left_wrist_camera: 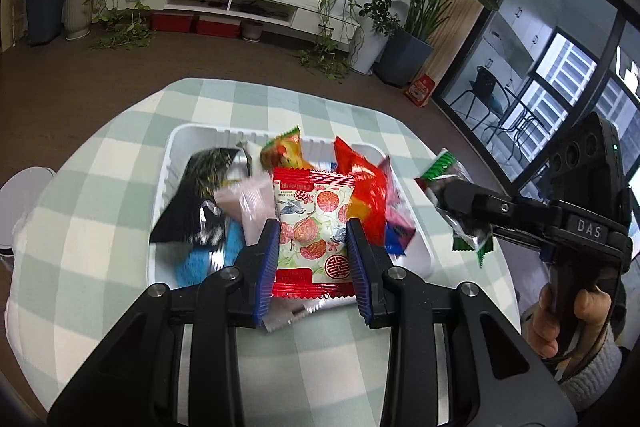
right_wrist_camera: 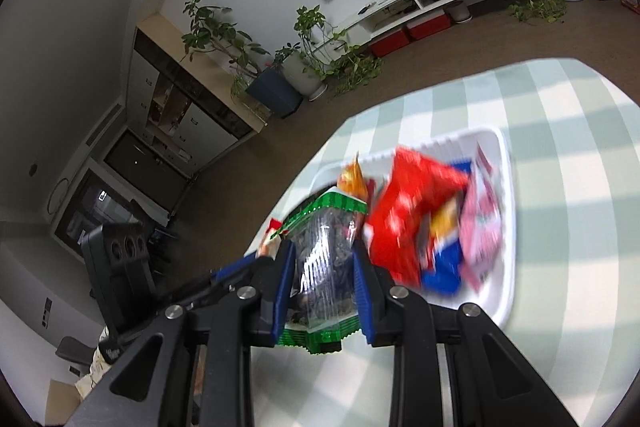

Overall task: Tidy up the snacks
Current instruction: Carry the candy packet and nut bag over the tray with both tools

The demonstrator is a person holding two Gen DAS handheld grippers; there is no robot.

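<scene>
So the left gripper had its blue jaws pinching a red-and-white lychee-print packet, held right over the near edge of the white tray. That tray sat on the green checked tablecloth and was already stuffed with a black bag, a red bag and a few more snacks. The right gripper had its jaws clamped on a clear packet with green edges, up in the air just beside the tray's right side
</scene>
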